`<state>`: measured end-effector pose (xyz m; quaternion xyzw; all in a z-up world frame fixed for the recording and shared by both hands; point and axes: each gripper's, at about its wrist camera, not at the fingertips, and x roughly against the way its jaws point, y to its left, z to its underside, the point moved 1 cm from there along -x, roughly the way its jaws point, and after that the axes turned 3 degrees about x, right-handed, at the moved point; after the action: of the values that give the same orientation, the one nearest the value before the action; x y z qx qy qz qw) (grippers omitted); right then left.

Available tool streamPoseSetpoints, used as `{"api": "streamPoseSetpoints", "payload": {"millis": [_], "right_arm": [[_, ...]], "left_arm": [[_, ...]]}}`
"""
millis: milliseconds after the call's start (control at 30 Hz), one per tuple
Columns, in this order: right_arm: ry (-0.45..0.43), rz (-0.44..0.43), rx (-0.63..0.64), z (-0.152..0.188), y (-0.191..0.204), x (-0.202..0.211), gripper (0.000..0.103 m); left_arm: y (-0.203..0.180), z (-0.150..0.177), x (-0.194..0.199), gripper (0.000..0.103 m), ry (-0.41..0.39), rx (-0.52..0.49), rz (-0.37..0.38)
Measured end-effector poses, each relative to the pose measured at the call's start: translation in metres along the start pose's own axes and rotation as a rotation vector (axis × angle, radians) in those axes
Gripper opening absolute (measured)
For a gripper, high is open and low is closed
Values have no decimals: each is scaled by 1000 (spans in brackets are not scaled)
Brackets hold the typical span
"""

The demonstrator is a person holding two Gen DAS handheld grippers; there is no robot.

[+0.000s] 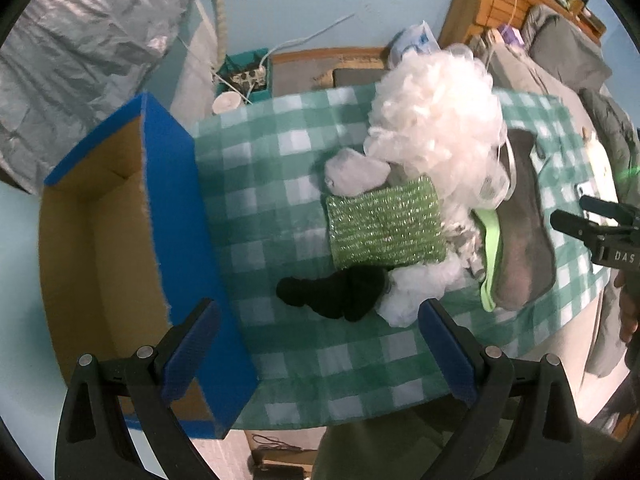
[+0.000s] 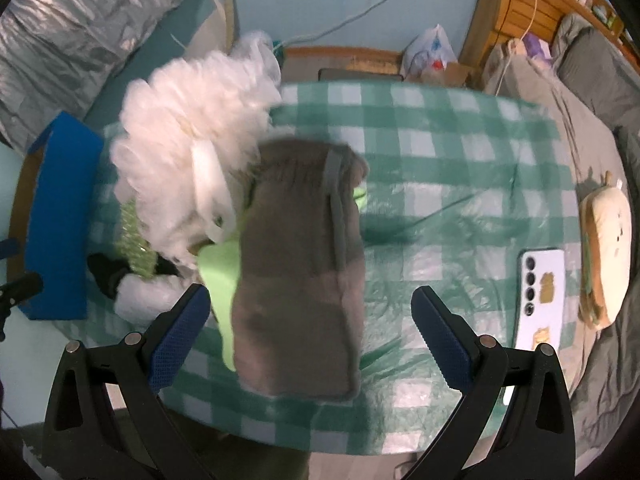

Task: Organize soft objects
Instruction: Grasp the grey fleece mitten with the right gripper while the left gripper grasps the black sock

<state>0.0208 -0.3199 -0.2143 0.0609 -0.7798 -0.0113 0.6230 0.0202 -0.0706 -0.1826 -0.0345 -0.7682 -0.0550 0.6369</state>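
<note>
Both tools gape wide, holding nothing; left tool [image 1: 318,340] near black sock [image 1: 336,294]; right tool [image 2: 310,330] over grey pad [image 2: 298,296]

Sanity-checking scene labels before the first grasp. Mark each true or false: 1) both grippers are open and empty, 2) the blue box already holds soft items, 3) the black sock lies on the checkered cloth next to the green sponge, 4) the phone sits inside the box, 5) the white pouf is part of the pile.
1) True: the left gripper and the right gripper are both open and hold nothing.
2) False: the blue box shows only bare cardboard inside.
3) True: the black sock lies on the checkered cloth, just below the green sponge.
4) False: the phone lies on the cloth, far from the box.
5) True: the white pouf tops the pile.
</note>
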Motion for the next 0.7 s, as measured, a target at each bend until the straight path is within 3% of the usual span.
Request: {"api": "streamPoseSetpoints", "payload": {"millis": [167,700], "right_arm": [[26,-11,6,2,-2,-16,100],[44,-21,33,-7,0,-44,100]], "left_arm": [[-5,3,-24,100,38,9,52],[-10,5,-84,100,112,11,-5]]}}
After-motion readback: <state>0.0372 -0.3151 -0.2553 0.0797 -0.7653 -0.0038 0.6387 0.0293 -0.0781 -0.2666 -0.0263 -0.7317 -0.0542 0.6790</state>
